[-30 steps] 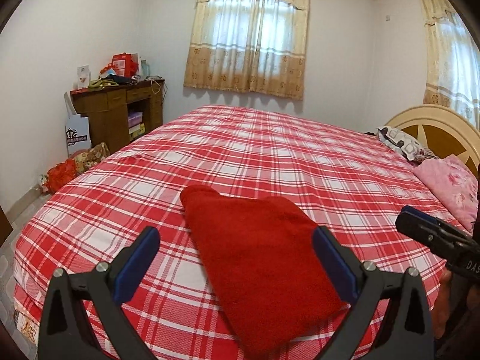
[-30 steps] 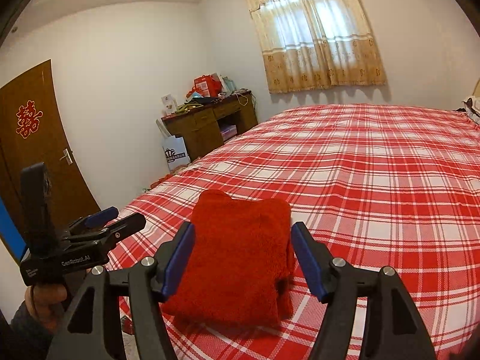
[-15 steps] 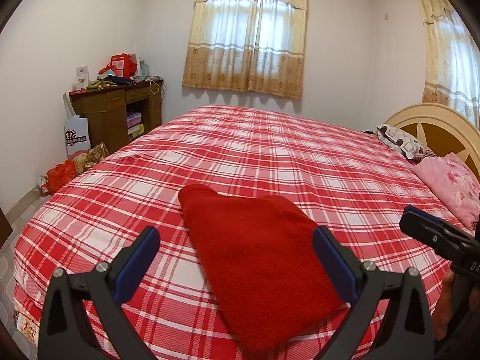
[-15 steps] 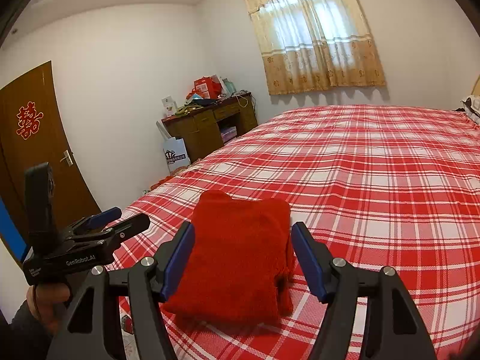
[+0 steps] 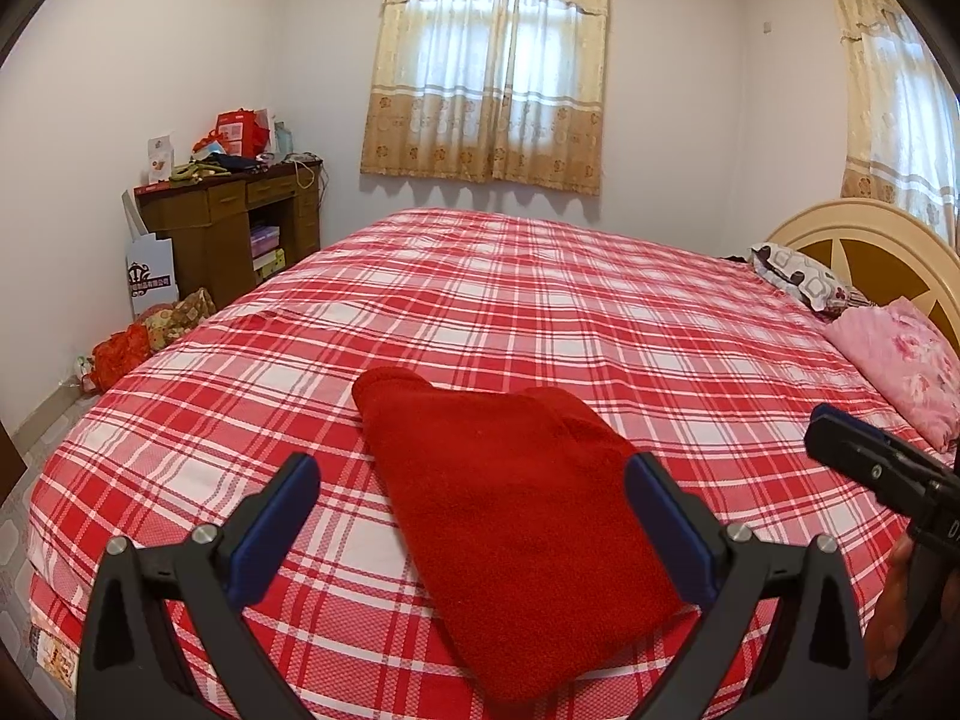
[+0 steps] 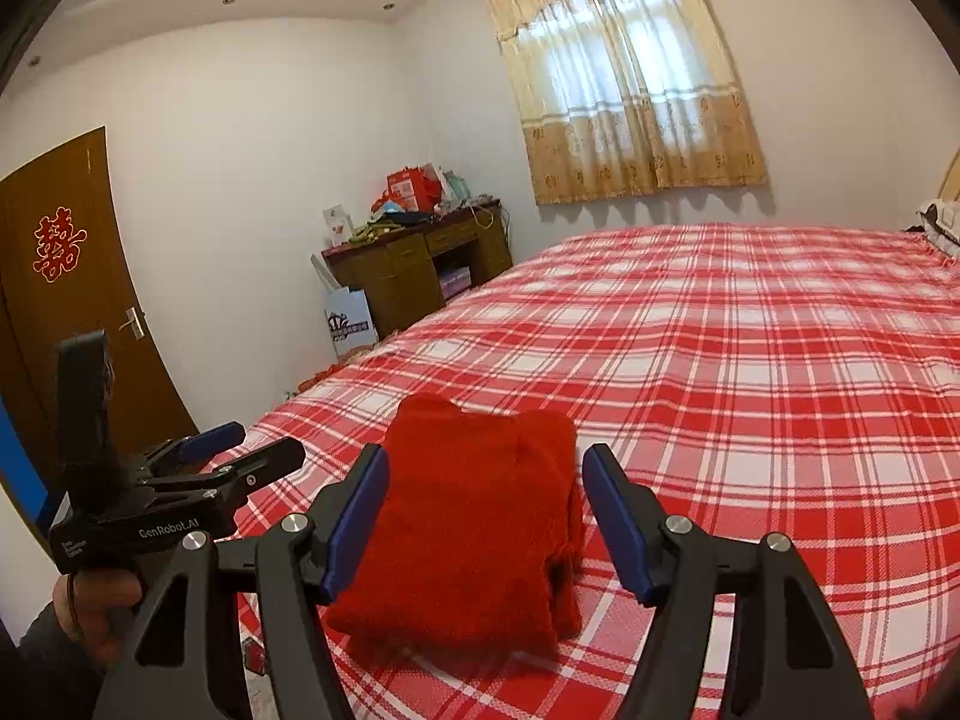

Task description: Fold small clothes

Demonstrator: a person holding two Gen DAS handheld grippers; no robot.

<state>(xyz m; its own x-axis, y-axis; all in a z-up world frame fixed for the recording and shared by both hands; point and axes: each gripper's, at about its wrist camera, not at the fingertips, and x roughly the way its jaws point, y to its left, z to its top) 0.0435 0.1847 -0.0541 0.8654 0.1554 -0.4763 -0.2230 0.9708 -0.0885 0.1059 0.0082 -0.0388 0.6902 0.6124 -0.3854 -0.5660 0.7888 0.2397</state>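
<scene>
A folded red fleece garment (image 5: 510, 510) lies flat near the foot edge of the bed with the red and white plaid cover (image 5: 540, 312). It also shows in the right wrist view (image 6: 474, 522). My left gripper (image 5: 474, 534) is open and empty, held above and in front of the garment. My right gripper (image 6: 486, 516) is open and empty, held over the garment's near end. The right gripper shows at the right edge of the left wrist view (image 5: 870, 468). The left gripper shows at the left of the right wrist view (image 6: 228, 456).
A wooden desk (image 5: 234, 234) with clutter stands at the far left wall. Bags (image 5: 150, 330) lie on the floor beside the bed. Pillows (image 5: 900, 354) and a headboard (image 5: 870, 246) are at the right. A brown door (image 6: 66, 306) is at the left.
Both grippers have stayed open and nearly still. The view has drifted very slightly. The garment has not moved.
</scene>
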